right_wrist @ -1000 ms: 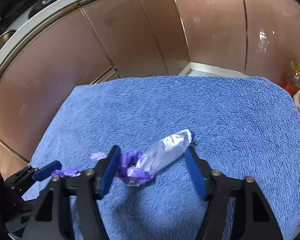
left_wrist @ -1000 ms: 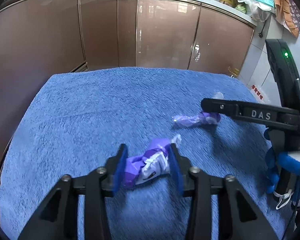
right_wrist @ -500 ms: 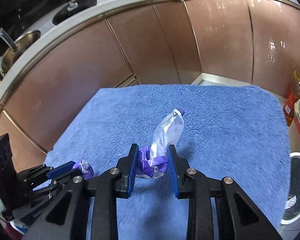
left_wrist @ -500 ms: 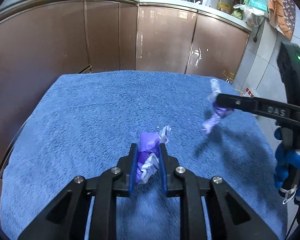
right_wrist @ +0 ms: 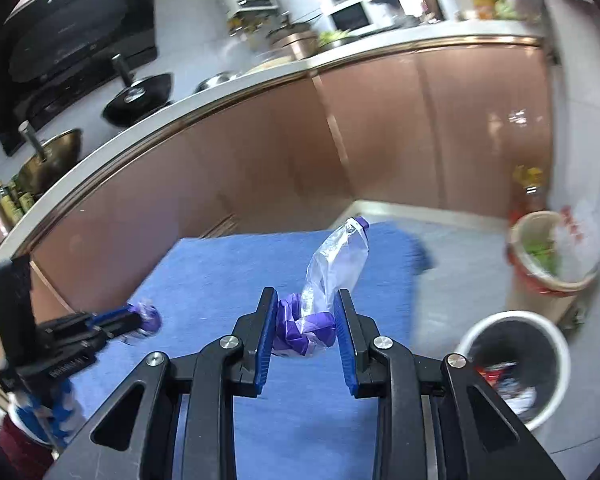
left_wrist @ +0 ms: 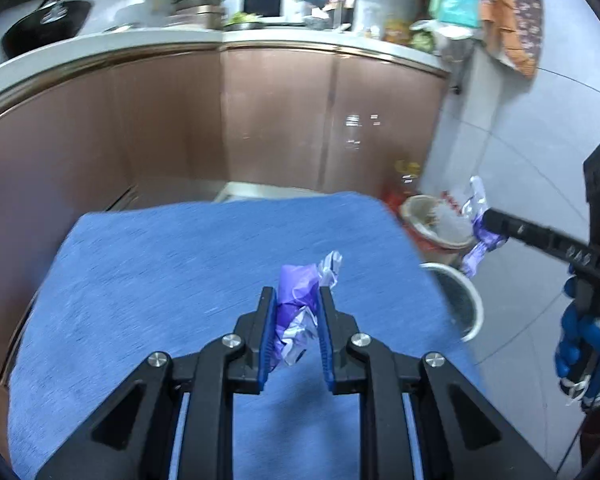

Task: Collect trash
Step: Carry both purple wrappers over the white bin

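Observation:
My left gripper (left_wrist: 297, 308) is shut on a crumpled purple and silver wrapper (left_wrist: 300, 300), held above the blue towel (left_wrist: 160, 280). My right gripper (right_wrist: 306, 312) is shut on a second purple and silver wrapper (right_wrist: 332, 268), also lifted off the towel. In the left wrist view the right gripper (left_wrist: 486, 222) holds its wrapper (left_wrist: 478, 240) beyond the towel's right edge, above a white trash bin (left_wrist: 460, 300). The bin (right_wrist: 516, 364) shows in the right wrist view with trash inside. The left gripper (right_wrist: 140, 318) shows at the left of that view.
A second, cream and red bin (right_wrist: 548, 252) with a plastic bag and green scraps stands behind the white one. Brown kitchen cabinets (left_wrist: 260, 120) run behind the towel. An oil bottle (right_wrist: 530, 184) stands in the corner. The floor (right_wrist: 460, 248) is grey tile.
Both grippers have closed on their wrappers and lifted them off the towel. Both have risen and swung right, toward the bins; the right one now hangs past the towel's edge.

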A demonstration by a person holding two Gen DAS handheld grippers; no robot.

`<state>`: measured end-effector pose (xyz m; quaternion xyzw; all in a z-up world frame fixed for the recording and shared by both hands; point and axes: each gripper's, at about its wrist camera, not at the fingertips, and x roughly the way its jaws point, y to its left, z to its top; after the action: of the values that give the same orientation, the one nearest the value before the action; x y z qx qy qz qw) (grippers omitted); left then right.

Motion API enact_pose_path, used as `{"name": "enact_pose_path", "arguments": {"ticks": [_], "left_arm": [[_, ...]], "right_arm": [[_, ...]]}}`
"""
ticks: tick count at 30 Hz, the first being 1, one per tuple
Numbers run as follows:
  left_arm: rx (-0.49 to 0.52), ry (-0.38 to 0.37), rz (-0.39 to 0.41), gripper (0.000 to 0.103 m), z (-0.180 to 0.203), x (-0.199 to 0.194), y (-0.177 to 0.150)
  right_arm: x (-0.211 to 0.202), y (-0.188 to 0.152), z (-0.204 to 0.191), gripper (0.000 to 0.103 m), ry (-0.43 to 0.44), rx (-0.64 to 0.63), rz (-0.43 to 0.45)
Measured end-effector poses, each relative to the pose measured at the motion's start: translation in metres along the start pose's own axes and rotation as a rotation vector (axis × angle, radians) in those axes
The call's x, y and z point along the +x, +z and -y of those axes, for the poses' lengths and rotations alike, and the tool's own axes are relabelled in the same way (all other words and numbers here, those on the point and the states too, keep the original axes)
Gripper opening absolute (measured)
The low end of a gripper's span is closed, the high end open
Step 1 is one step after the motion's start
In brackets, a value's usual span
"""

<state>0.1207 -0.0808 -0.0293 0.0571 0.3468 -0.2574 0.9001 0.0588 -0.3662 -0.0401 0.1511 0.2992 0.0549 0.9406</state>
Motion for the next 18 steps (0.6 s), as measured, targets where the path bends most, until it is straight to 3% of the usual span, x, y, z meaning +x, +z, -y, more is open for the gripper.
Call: {"name": "enact_pose_path", "arguments": {"ticks": [5,10,18], "left_arm": [[0.04,-0.125,-0.029,0.019,0.074,0.033,0.036],[0.094,-0.222,-0.116,0.019,0.156,0.102,0.065],[0.087,-0.255,-0.248,0.021,0.235,0.209,0.078]], "right_arm": [[-0.018,-0.001,0.062,0.029,-0.157,0.016,0.009],[-0.005,-0.014,0.135,0.03,-0.3,0.048,-0.052],[0.044,-0.038,0.222,0.032,-0.376,0.123,-0.151]]}}
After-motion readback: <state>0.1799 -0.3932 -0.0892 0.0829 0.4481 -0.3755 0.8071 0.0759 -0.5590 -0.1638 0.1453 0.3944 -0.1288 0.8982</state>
